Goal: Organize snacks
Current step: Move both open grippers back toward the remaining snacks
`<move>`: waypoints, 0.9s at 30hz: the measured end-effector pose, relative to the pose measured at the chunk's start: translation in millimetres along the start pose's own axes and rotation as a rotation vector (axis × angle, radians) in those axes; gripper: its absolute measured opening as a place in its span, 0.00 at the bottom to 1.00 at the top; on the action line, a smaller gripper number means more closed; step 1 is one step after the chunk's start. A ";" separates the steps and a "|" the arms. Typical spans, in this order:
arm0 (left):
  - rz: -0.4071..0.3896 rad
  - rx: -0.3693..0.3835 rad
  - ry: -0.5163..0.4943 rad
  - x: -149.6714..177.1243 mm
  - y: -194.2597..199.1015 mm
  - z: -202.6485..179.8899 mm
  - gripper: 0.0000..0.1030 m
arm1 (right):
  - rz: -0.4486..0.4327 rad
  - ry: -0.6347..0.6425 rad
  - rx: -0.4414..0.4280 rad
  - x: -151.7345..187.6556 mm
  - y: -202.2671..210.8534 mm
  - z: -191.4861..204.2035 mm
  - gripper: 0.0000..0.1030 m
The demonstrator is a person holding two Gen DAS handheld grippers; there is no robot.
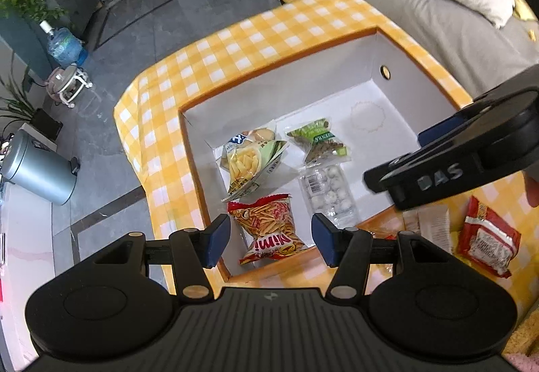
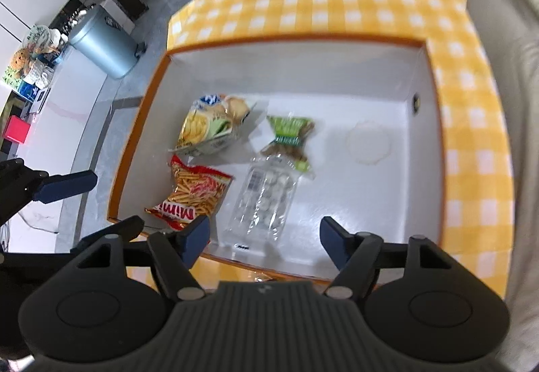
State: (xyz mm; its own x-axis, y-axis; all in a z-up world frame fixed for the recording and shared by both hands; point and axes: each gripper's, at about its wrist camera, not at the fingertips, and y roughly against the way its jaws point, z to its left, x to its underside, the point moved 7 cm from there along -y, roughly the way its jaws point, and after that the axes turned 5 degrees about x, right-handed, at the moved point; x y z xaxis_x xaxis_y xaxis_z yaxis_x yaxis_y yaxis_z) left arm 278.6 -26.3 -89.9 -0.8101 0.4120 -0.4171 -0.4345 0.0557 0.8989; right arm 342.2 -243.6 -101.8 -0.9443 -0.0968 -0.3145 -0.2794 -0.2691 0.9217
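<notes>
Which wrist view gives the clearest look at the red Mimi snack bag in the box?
The left wrist view: the red Mimi bag is sharp and whole between the open fingers. In the right wrist view, the bag is blurred and partly hidden behind a fingertip.

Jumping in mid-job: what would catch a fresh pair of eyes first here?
The white box sunk into the yellow checked cloth, with four snack packs bunched at its near left. Brightest is the red Mimi bag, right under the open left gripper. The right gripper hangs open above the clear candy pack.
</notes>
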 end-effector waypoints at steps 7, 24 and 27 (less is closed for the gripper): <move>-0.129 -0.008 0.078 19.9 33.8 -4.1 0.63 | -0.162 -0.022 0.019 25.2 43.4 -13.3 0.72; -0.308 0.062 0.242 80.4 71.2 -35.0 0.63 | -0.384 -0.015 0.103 112.7 101.3 -18.4 0.74; -0.321 0.076 0.286 89.1 70.4 -37.2 0.63 | -0.399 0.003 0.116 130.2 101.3 -19.8 0.75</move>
State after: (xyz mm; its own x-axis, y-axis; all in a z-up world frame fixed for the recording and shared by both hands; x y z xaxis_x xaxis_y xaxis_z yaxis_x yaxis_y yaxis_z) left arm 161.2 -19.6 -68.7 -0.7198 0.0954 -0.6876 -0.6603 0.2114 0.7206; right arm 194.3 -302.5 -53.8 -0.7578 -0.0095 -0.6524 -0.6409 -0.1765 0.7470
